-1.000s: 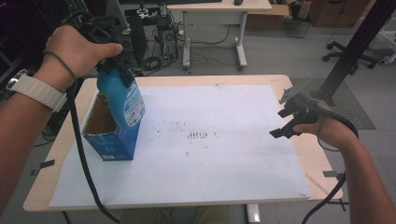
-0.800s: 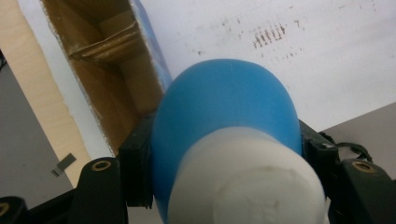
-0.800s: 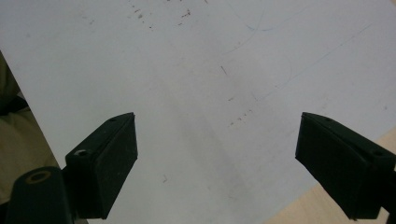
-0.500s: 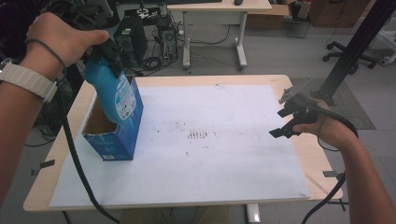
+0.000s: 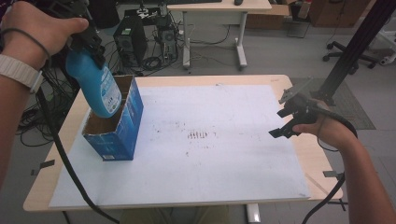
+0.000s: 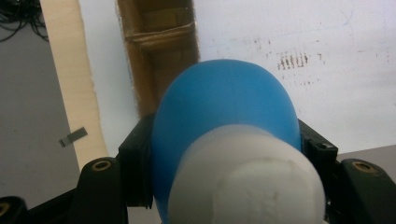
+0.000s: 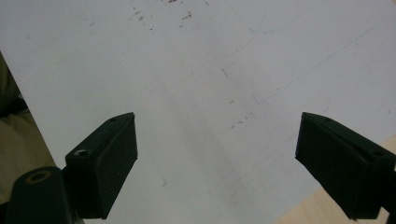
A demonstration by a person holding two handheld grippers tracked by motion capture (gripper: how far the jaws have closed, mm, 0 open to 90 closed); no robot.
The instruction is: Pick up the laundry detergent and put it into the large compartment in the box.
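Observation:
A blue bottle [image 5: 99,89] with a white cap [image 6: 247,184] hangs tilted over the open blue cardboard box [image 5: 120,134], its lower end still inside the box's opening. My left gripper [image 5: 87,45] is shut on the bottle's upper part, one jaw on each side of the blue body [image 6: 224,107]. In the left gripper view the box's brown inside [image 6: 159,51] lies below the bottle. At the table's right edge my right gripper [image 5: 279,123] is held open above the white sheet [image 7: 210,70], with nothing between its jaws.
A white sheet [image 5: 210,158] with dark scuff marks covers most of the wooden table [image 5: 60,140]. Beyond the table's far side stand a computer tower [image 5: 127,37], loose cables and another desk [image 5: 219,9]. A black post [image 5: 355,46] rises at the right.
My left hand has lifted the bottle up and to the left, so more of it stands out of the box. The right hand has kept still.

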